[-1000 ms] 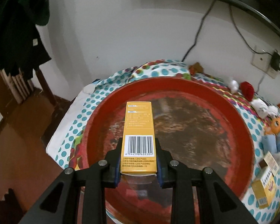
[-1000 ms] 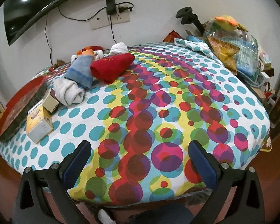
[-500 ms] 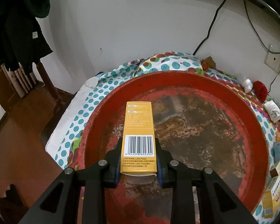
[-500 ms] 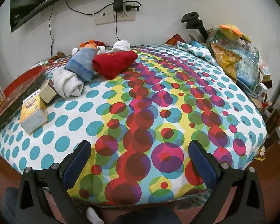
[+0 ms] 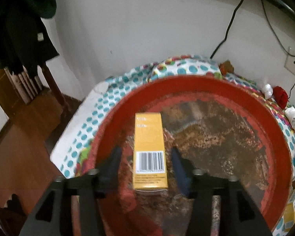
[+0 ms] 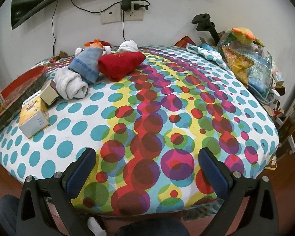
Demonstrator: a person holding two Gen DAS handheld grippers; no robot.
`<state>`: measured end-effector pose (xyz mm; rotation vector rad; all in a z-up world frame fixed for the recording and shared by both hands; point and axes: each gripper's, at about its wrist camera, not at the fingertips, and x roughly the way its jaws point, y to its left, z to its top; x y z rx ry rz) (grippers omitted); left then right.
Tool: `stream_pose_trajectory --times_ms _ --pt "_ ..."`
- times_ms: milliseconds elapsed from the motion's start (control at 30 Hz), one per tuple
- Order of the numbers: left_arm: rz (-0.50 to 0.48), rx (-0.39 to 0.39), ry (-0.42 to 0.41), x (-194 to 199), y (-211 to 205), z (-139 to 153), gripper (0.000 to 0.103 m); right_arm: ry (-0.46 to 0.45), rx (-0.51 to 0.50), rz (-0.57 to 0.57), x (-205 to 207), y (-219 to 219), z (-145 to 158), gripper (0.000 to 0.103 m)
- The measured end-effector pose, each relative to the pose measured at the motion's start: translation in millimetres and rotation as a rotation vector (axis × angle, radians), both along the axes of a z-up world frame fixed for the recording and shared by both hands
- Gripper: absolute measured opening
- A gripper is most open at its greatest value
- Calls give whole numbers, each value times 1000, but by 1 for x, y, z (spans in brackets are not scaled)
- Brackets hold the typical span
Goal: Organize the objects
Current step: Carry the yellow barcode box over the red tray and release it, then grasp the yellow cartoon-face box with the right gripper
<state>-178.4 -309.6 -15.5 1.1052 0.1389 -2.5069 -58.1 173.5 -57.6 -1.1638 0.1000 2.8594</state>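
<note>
Since the earlier frame, the left gripper (image 5: 145, 164) has let go of the yellow carton (image 5: 149, 151): its jaws, then clamped on the carton's sides, are now opening, with a gap on each side between the pads and the cardboard. The carton lies flat between the two blue-lined fingers (image 5: 180, 169), barcode face up, on the worn floor of the round red tray (image 5: 188, 82).

Left wrist view, left to right: dark clothing (image 5: 15, 25) hanging over a wooden chair, the brown floor, the tray on the polka-dot tablecloth (image 5: 100, 106), a black cable (image 5: 229, 25) running down the white wall, a red cloth ball (image 5: 280, 95) by the wall, and the edge of another yellow box (image 5: 293, 210) at the far right.

Right wrist view, left to right: the tray's dark outer rim (image 6: 19, 96) at the table edge, a yellow-and-white box (image 6: 34, 117) just beside it, a small cream box (image 6: 48, 94), a rolled white towel (image 6: 70, 85), a rolled blue towel (image 6: 86, 66), a rolled red towel (image 6: 121, 64), a wall socket (image 6: 122, 14) with plugs, and clear bags (image 6: 247, 59) of goods at the far right. The right gripper (image 6: 147, 160) hangs above the near table edge, jaws wide apart with nothing between them.
</note>
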Motion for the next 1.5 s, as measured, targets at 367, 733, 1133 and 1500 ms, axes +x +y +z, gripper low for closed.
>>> stream_pose_trajectory --times_ms 367,733,1133,1500 --pt "-141 61 373 126 30 64 68 65 -151 252 1 -47 22 103" --pt "-244 290 280 204 69 -11 68 -19 145 454 -45 -165 23 103" --pt "-306 320 283 207 84 -13 68 -124 -6 425 -87 -162 7 64" --pt "-279 288 278 209 83 -13 68 7 28 469 -54 -178 51 50"
